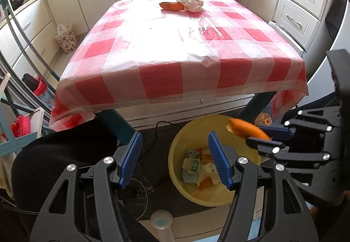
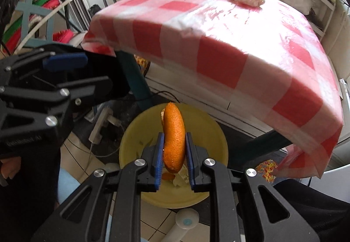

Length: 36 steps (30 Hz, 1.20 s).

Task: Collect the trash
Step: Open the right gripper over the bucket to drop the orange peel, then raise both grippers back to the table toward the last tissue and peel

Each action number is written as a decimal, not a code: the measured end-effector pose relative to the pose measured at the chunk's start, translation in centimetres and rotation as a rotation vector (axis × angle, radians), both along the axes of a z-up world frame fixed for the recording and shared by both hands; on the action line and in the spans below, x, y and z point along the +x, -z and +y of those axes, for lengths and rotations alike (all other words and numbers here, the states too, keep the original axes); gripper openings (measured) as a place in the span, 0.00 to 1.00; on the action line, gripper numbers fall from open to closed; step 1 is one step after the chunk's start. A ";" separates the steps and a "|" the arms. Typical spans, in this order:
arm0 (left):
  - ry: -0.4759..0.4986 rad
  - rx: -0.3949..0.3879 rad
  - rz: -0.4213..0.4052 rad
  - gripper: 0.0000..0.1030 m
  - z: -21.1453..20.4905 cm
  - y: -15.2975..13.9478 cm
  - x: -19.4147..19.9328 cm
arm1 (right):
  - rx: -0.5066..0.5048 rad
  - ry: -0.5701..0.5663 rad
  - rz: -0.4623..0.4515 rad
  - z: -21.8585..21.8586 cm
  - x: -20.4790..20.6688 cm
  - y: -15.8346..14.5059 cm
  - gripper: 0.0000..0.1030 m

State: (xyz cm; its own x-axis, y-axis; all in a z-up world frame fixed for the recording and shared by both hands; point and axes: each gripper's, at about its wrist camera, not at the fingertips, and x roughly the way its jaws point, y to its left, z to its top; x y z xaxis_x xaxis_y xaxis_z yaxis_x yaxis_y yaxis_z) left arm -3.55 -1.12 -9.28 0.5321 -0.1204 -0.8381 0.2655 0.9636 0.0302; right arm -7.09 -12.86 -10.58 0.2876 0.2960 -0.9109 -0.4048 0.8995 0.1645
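Observation:
My right gripper (image 2: 174, 150) is shut on a curved orange peel (image 2: 174, 139) and holds it over the yellow bin (image 2: 216, 143) on the floor. In the left wrist view the same peel (image 1: 247, 129) hangs over the bin's (image 1: 175, 154) right rim, held by the right gripper (image 1: 265, 138). The bin holds crumpled wrappers (image 1: 192, 166) and peel scraps. My left gripper (image 1: 175, 154) is open and empty, left of the bin; it also shows in the right wrist view (image 2: 83, 71). Another orange peel (image 1: 171, 6) and a crumpled white wrapper (image 1: 192, 3) lie on the far side of the table.
The table has a red and white checked cloth (image 1: 175, 49) and teal legs (image 1: 116, 123). White cabinets line the walls. A floral bag (image 1: 65, 39) stands on the floor at left. Cables (image 1: 140, 189) and a power strip (image 2: 99, 126) lie near the bin.

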 end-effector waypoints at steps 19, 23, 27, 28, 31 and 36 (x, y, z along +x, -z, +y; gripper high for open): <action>0.000 0.002 -0.006 0.59 0.0 -0.1 -0.1 | 0.002 0.042 -0.009 -0.5 0.3 0.0 0.34; 0.001 0.004 -0.008 0.59 0.0 -0.1 -0.1 | 0.006 0.052 -0.027 -0.6 0.3 -0.4 0.35; 0.000 0.004 -0.009 0.60 0.0 -0.1 -0.1 | 0.012 0.064 -0.050 -0.9 0.4 -0.9 0.40; 0.001 0.004 -0.009 0.60 0.0 -0.2 -0.1 | 0.013 0.065 -0.054 -1.0 0.5 -1.0 0.40; 0.001 0.004 -0.009 0.60 0.0 -0.1 -0.1 | 0.018 0.072 -0.065 -1.1 0.6 -1.1 0.40; 0.000 0.003 -0.010 0.60 0.0 -0.2 -0.1 | 0.027 0.079 -0.084 -1.2 0.5 -1.5 0.40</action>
State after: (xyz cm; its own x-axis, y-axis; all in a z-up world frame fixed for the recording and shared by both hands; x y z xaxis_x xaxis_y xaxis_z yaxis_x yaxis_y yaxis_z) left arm -3.69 -1.15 -9.12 0.5409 -0.1176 -0.8328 0.2648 0.9636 0.0359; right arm -6.59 -14.09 -9.05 0.3860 0.2934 -0.8746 -0.3466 0.9247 0.1572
